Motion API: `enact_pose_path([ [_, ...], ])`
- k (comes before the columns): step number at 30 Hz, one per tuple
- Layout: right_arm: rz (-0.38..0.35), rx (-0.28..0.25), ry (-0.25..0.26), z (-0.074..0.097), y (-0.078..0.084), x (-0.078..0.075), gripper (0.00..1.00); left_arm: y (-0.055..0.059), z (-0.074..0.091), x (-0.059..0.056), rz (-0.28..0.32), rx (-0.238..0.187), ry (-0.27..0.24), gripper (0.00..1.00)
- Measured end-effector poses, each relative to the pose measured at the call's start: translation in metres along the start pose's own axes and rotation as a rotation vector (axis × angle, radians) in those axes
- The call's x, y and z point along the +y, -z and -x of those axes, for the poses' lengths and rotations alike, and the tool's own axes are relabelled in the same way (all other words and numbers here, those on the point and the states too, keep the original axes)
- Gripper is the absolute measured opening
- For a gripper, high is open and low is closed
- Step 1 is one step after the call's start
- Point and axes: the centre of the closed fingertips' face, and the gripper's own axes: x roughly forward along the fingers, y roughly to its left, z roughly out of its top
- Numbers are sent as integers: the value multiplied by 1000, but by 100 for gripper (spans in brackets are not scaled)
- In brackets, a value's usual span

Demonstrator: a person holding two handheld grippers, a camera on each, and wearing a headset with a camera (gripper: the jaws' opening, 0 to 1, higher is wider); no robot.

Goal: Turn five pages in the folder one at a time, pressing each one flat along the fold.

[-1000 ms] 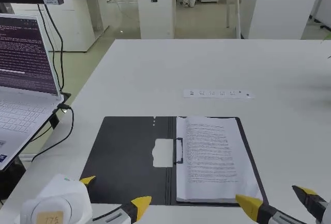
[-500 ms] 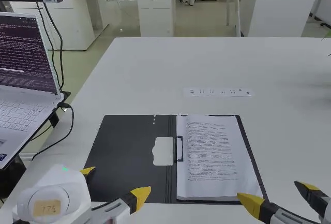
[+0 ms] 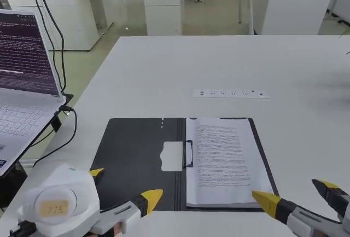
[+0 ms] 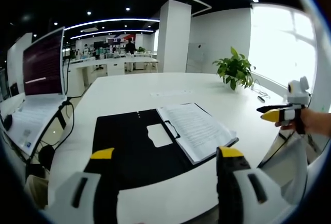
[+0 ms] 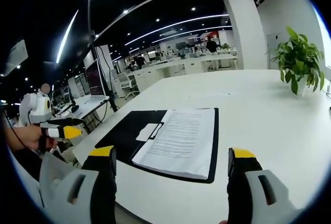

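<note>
- Progress: the folder [image 3: 136, 163] lies open flat on the white table [image 3: 219, 62], close to its near edge, with the laptop [image 3: 22, 84] off to the left and a power strip [image 3: 231, 93] beyond it.
- The page stack [image 3: 224, 160] sits whole on the right half, with the printed top sheet lying flat. The left inner cover is bare black except for a white label [image 3: 173, 157] beside the clip [image 3: 189, 155].
- My read: no sheet lies over on the left side, so I judge none of the five turns is done. All five turns, and each press along the fold [image 3: 182, 163], are left to do.
- Left gripper [image 3: 123, 185]: the jaws are spread wide with nothing between them. In the head view the yellow tips hang at the folder's near-left corner. From its own view they appear short of the cover and off the surface, touching nothing that I can see.
- Right gripper [image 3: 295, 193]: also released, with the jaws well apart and empty. It hangs near the stack's near-right corner, just off the folder's edge. I see no contact with paper or cover. Its own view looks straight at the stack's near edge, framed between the two tips.
- Judgement on what comes next: the right gripper is the better placed to lift the top sheet at its free corner, and the left is placed to receive it and press it down by the fold.
- Risk as I see it: catching more than one sheet at that corner.
</note>
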Motion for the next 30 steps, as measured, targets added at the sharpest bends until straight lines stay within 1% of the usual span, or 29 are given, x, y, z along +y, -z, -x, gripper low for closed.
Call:
enact_pose_path([
  [3,0,1,2,0,1,-1,89,1,0,0,-1,1,-1,78],
  [9,-5,2,8,3,3,-2,88,8,0,-1,3,15,5,78],
  [12,-8,3,11,4,6,-3,88,12,-2,-1,-5,24,9,78],
  [15,-14,10,13,5,10,-4,88,15,-4,-3,2,34,17,77],
  [18,-18,15,13,5,13,-4,88,19,-6,-4,-2,42,20,77],
  [23,-26,13,19,6,13,-5,88,23,-8,-5,-1,54,26,77],
  [27,-27,17,22,7,15,-7,88,25,-10,-5,-1,58,30,76],
  [30,-30,10,27,7,14,-7,88,26,-11,-6,2,57,33,76],
])
